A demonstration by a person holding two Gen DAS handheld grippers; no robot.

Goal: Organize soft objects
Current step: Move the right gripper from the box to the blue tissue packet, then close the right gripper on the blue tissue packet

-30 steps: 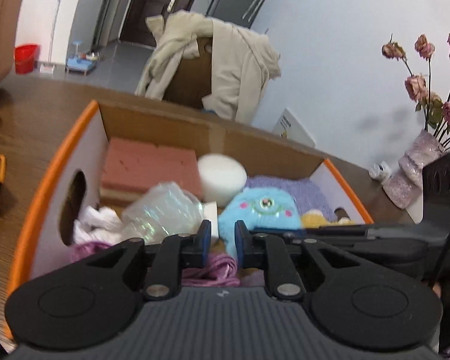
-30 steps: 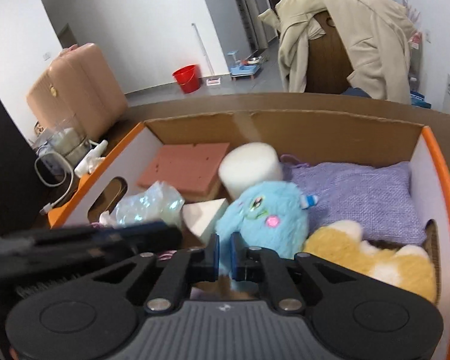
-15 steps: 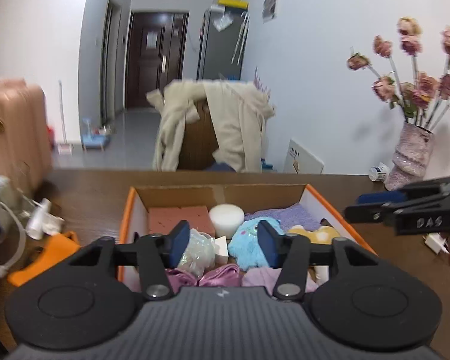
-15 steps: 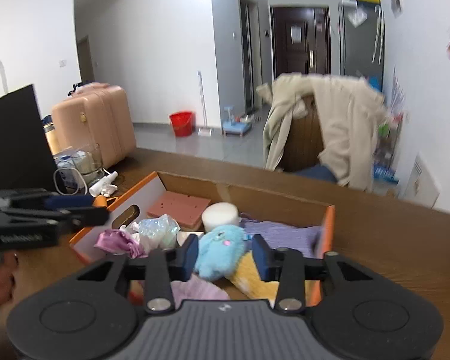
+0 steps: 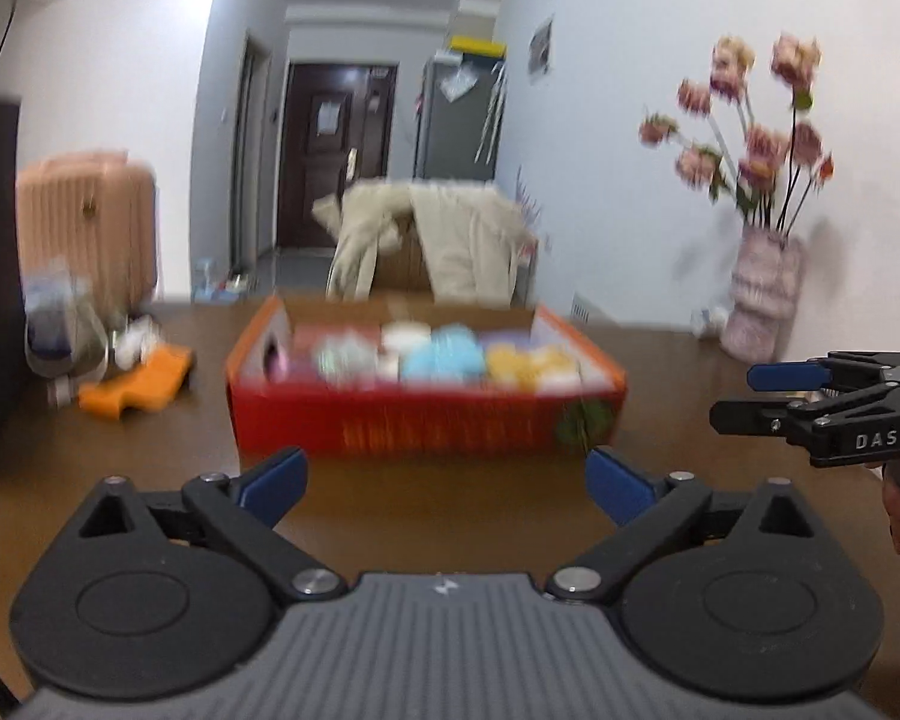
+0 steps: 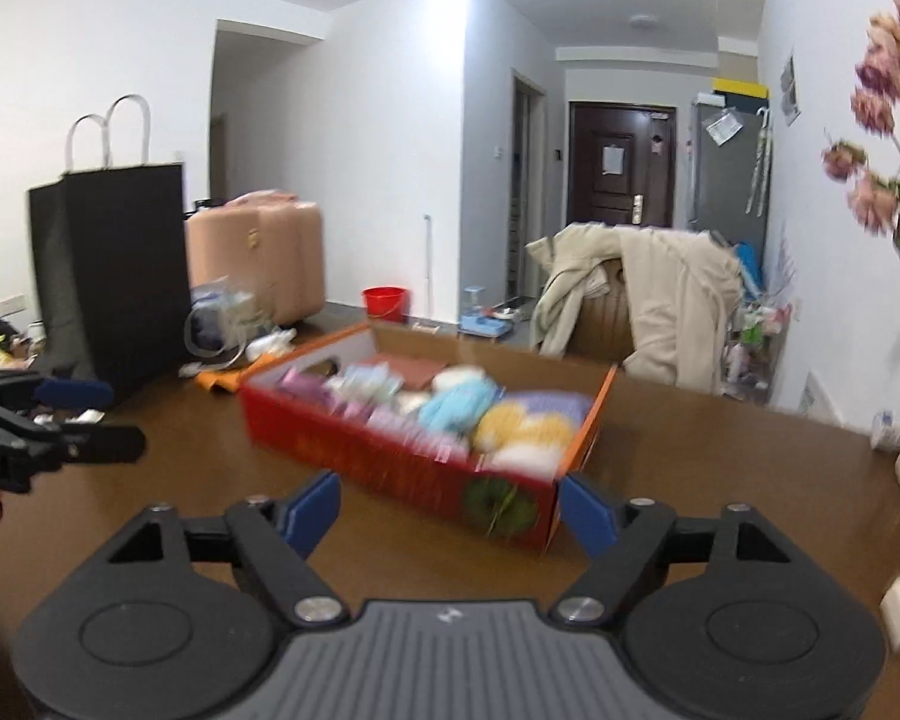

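I hold both tools back from the cardboard box (image 6: pixel 402 468), which sits on the brown table (image 5: pixel 150 456) with its red printed side toward me and its open top toward the ceiling. The soft things lie inside it, packed side by side: a blue plush toy (image 6: pixel 459 405) near the middle, a yellow plush (image 6: pixel 525 426) to its right, a purple cushion (image 6: pixel 555 402) behind that, a white foam round (image 5: pixel 405 336) and a pink slab (image 6: pixel 411 369) toward the far wall. The pictures are smeared, so finer detail in the box escapes me.

My left gripper (image 5: pixel 447 477) is spreading its blue-padded jaws, with only bare table and the box front seen between them; it pinches nothing. My right gripper (image 6: pixel 450 510) is likewise widening, the near right corner of the box framed between its pads but well clear of them, so it too is empty. Each tool shows at the edge of the other's view, one either side of the box.

I read this stance as a finish or a pause: everything soft that I can make out is in the box, and nothing soft lies loose in front of it. An orange piece (image 5: pixel 135 387) rests on the table left of the box, beside a clutter of bags; whether it belongs to the job I cannot tell. A vase of flowers (image 5: pixel 759 300) stands far right, out of the way.
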